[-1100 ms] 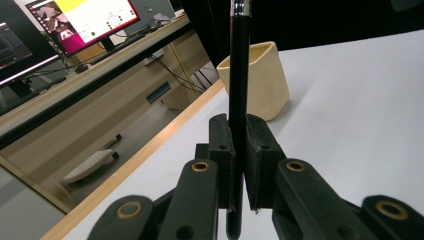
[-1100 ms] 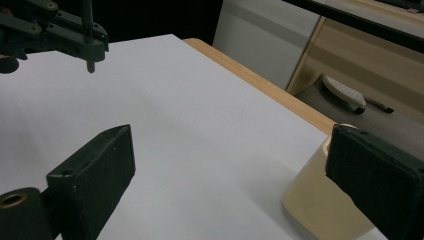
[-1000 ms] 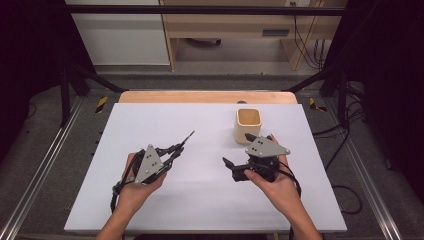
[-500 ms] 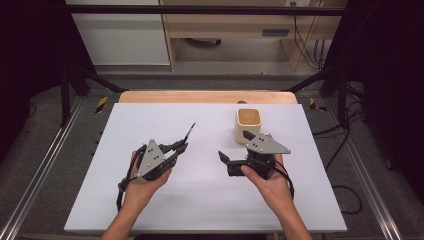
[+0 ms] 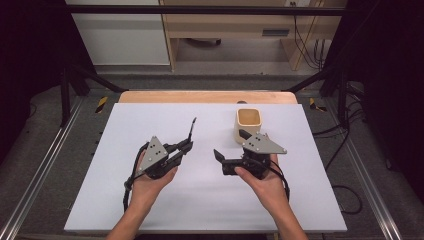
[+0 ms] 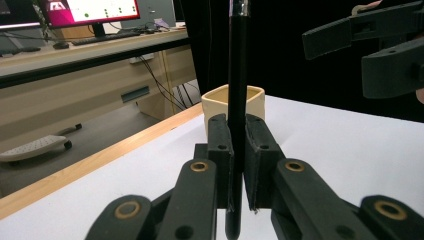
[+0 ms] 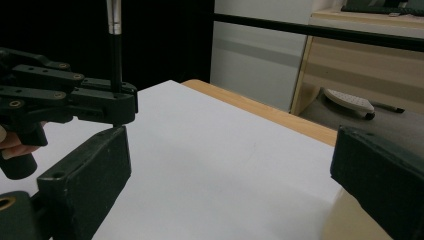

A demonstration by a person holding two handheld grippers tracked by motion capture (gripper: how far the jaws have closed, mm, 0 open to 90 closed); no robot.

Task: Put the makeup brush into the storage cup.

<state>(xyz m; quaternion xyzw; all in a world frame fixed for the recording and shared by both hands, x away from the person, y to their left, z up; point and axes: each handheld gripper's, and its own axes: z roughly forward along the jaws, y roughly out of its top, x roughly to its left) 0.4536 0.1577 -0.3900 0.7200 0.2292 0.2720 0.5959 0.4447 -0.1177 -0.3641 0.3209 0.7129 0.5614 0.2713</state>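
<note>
A slim black pen (image 5: 192, 129) stands nearly upright in my left gripper (image 5: 187, 146), which is shut on its lower part. In the left gripper view the pen (image 6: 237, 75) rises between the closed pads of that gripper (image 6: 238, 135). My right gripper (image 5: 231, 145) is held just above the white board with its jaws wide apart and nothing between them; its jaws point left toward the pen. A beige square cup (image 5: 248, 122) stands upright just behind the right gripper. The right gripper view looks through its open jaws (image 7: 230, 165) at the left gripper (image 7: 117, 102) and the pen (image 7: 115, 50).
The white board (image 5: 200, 200) lies on a wooden table (image 5: 200, 96) with metal rails on both sides. Beyond the far edge are a desk, cables and a keyboard (image 6: 35, 147) on a lower surface. The right gripper (image 6: 372, 50) hangs at the upper right of the left gripper view.
Both hands stay almost where they were. The pen remains clamped in the left gripper and the right jaws remain wide apart.
</note>
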